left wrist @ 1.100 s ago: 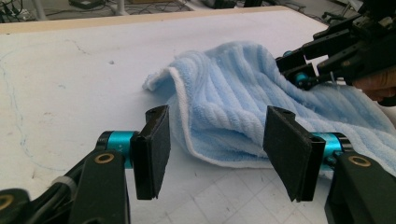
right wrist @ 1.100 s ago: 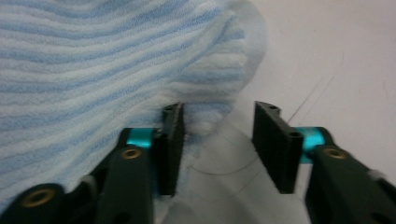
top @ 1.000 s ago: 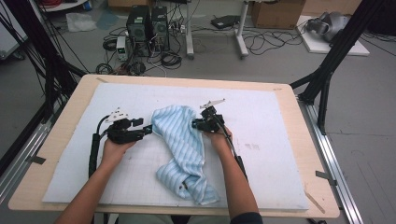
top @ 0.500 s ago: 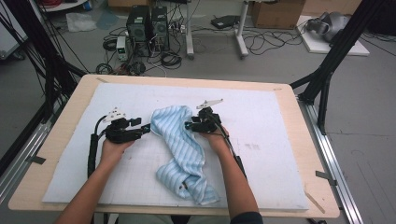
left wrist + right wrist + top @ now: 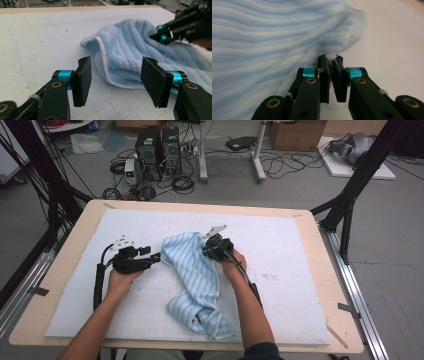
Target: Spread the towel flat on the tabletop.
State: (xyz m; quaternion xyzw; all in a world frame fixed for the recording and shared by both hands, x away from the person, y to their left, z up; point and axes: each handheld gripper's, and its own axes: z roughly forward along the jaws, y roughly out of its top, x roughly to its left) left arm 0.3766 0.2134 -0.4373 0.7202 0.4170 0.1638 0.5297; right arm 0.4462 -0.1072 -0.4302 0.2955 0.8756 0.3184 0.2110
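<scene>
- The left tongs (image 5: 155,259) lie low on the white mat (image 5: 300,270) that covers the table (image 5: 65,270), pointing at the near-left edge of the towel (image 5: 192,270). In the left gripper view the jaws stand well apart, one pad (image 5: 82,80) on bare mat and the other (image 5: 153,83) just over the folded hem; nothing is pinched yet.
- The blue striped towel lies crumpled in the middle of the mat. Its upper part is spread between the two hands, and its lower part trails in a twisted heap toward the person's side.
- The right tongs (image 5: 207,251) are at the towel's upper right edge. Having sprung open and clamped again within the last moment, the jaws are now pressed together on a ridge of cloth (image 5: 331,58), as the right gripper view shows close up.
- The step in hand looks like taking the second corner so the towel can be lifted and spread.
- To do it well, the left tongs should slide forward until the white hem (image 5: 105,65) sits deep between the pads, then close on a single layer rather than on the doubled fold beneath.
- The right hand (image 5: 231,262) should hold steady meanwhile; tugging early would drag the hem out of reach.
- Once both grips are firm, lift evenly so the twisted tail can unwind.
</scene>
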